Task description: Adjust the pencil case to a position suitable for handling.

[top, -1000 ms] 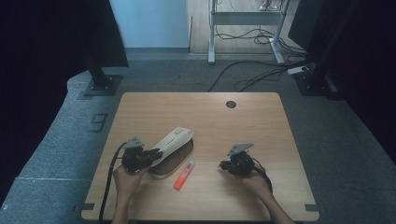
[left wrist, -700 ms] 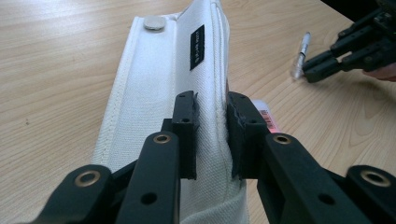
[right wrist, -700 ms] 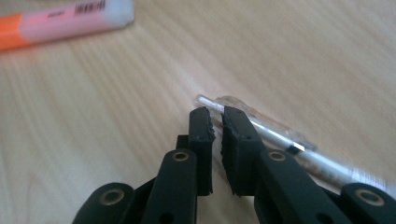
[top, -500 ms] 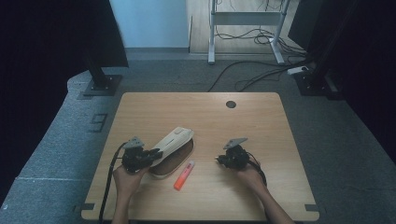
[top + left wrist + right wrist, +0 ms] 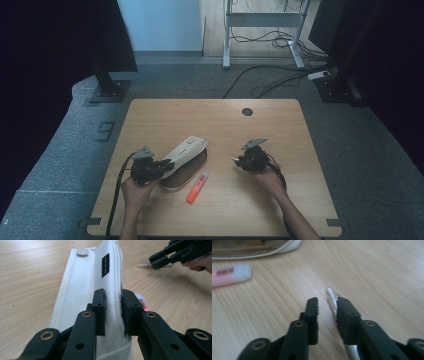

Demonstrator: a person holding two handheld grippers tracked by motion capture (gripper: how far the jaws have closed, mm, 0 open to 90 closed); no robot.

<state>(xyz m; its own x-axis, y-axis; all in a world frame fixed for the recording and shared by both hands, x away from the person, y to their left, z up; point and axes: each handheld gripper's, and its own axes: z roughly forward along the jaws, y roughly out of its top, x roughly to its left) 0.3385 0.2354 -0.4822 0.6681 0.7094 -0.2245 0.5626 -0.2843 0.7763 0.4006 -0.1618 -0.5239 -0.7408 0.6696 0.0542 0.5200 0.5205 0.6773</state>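
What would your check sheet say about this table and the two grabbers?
Surface: wooden table, with one round hole.
Job's things: white pencil case, open; white pen; pink highlighter beside the case.
Clutter: nothing seen.
Grippers: left gripper shut on the case's edge; right gripper jaws have just been opening, pen between them.
Cables: cable trails from the left gripper; floor cables.
Surroundings: grey floor, dark stand.
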